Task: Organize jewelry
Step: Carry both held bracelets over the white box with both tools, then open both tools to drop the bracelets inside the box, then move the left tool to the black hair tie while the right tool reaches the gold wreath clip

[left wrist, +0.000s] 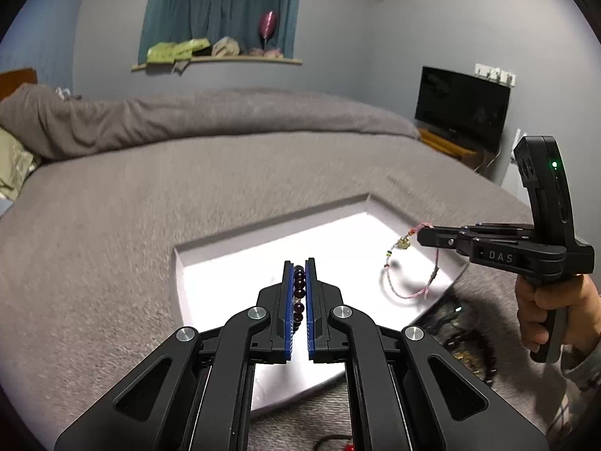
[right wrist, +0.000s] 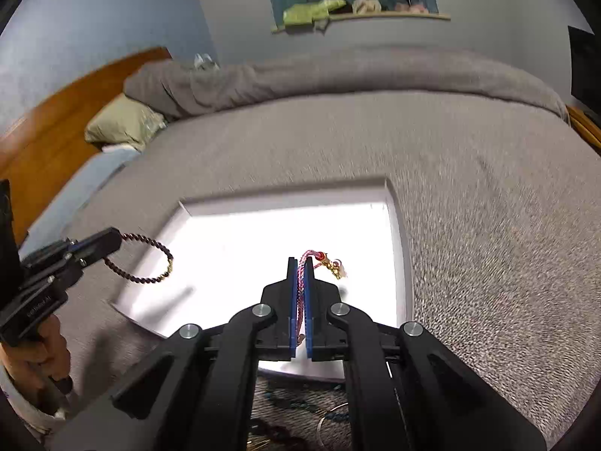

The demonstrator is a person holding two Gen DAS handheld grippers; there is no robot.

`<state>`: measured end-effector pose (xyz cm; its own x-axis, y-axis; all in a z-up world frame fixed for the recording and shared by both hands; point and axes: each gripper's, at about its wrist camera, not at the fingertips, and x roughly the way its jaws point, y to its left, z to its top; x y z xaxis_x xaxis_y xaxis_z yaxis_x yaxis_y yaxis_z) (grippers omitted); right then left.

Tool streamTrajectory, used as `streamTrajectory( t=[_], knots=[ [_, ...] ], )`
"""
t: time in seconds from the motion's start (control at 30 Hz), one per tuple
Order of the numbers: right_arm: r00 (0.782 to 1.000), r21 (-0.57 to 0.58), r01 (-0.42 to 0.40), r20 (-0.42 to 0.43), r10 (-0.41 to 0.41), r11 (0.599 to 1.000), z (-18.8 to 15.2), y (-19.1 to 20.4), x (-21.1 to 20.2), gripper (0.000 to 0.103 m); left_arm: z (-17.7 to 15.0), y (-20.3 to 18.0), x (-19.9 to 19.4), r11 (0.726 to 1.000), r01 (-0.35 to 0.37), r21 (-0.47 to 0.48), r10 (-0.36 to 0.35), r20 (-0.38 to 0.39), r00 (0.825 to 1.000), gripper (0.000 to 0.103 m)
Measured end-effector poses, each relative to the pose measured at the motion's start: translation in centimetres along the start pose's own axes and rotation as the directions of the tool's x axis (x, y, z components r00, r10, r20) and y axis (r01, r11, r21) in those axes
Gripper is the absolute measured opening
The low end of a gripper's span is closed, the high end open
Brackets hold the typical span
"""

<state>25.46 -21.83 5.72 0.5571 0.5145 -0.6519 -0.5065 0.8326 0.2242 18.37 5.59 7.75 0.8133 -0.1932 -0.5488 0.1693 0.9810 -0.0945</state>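
Both bracelets hang over the white tray [right wrist: 398, 248] at frame centre, ready to drop in. Left tool [left wrist: 299, 265] is clamped on the dark beaded bracelet [right wrist: 150, 263]; right tool [right wrist: 299, 261] pinches the pink braided bracelet [left wrist: 409, 285], charms dangling clear.

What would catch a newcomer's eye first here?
Both grippers hang over the bright white tray on the grey bed, each clamping a bracelet. The left gripper holds a dark beaded bracelet; the right gripper holds a pink braided bracelet.
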Motion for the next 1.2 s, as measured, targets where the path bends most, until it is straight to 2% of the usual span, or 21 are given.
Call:
streamTrajectory(
  t=[0.17, 0.23, 0.27, 0.3, 0.33, 0.37, 0.4, 0.5, 0.57, 0.6, 0.73, 0.87, 1.2],
  knots=[
    [0.998, -0.013, 0.036, -0.049, -0.037, 0.999, -1.1, -0.7, 1.4, 0.004, -1.4, 1.0, 1.9, 0.999, -0.030, -0.020, 0.029, -0.055, 0.998, 0.006],
    [0.998, -0.017, 0.040, -0.048, -0.040, 0.999, -1.4, -0.7, 1.2, 0.010, -1.8, 1.5, 2.4, 0.999, -0.042, -0.029, 0.040, -0.072, 0.997, 0.006],
    [0.998, -0.016, 0.033, -0.045, -0.034, 0.999, -1.6, -0.8, 0.9, 0.020, -2.0, 1.7, 2.6, 0.998, -0.055, -0.026, 0.053, -0.077, 0.996, 0.009],
    [0.999, -0.017, 0.029, -0.041, -0.030, 0.999, -1.7, -0.9, 0.7, 0.029, -2.1, 1.8, 2.7, 0.997, -0.068, -0.022, 0.066, -0.080, 0.995, 0.018],
    [0.999, -0.020, 0.027, -0.037, -0.028, 0.999, -1.7, -0.9, 0.5, 0.032, -2.2, 1.9, 2.6, 0.997, -0.078, -0.017, 0.077, -0.075, 0.994, 0.028],
    [0.999, -0.023, 0.028, -0.032, -0.029, 0.999, -1.9, -0.8, 0.2, 0.036, -2.4, 1.9, 2.4, 0.996, -0.083, -0.014, 0.082, -0.071, 0.994, 0.032],
    [0.999, -0.026, 0.032, -0.024, -0.033, 0.999, -2.0, -0.8, -0.1, 0.037, -2.4, 1.9, 2.3, 0.996, -0.087, -0.012, 0.086, -0.066, 0.994, 0.036],
    [0.999, -0.031, 0.041, -0.001, -0.041, 0.999, -2.4, -0.8, -1.2, 0.038, -2.9, 2.0, 1.6, 0.995, -0.097, -0.007, 0.097, -0.057, 0.994, 0.040],
    [0.999, -0.031, 0.041, 0.016, -0.041, 0.999, -2.6, -0.7, -1.9, 0.042, -3.3, 1.9, 0.8, 0.996, -0.093, -0.011, 0.093, -0.044, 0.995, 0.049],
    [0.999, -0.037, 0.044, 0.032, -0.042, 0.998, -2.8, -0.6, -2.5, 0.042, -3.5, 1.8, 0.4, 0.996, -0.091, -0.008, 0.091, -0.035, 0.995, 0.056],
    [0.996, -0.056, 0.046, 0.078, -0.042, 0.997, -3.9, -0.1, -4.3, 0.046, -4.6, 1.1, -1.4, 0.996, -0.089, 0.005, 0.089, -0.010, 0.996, 0.064],
    [0.993, -0.053, 0.036, 0.115, -0.030, 0.998, -5.0, 0.1, -5.8, 0.051, -5.9, 0.4, -2.8, 0.997, -0.083, 0.001, 0.083, 0.005, 0.997, 0.066],
    [0.988, -0.048, 0.033, 0.153, -0.025, 0.998, -7.7, 0.3, -7.7, 0.054, -9.0, -1.5, -5.1, 1.000, -0.023, -0.020, 0.023, 0.008, 1.000, 0.066]
  ],
)
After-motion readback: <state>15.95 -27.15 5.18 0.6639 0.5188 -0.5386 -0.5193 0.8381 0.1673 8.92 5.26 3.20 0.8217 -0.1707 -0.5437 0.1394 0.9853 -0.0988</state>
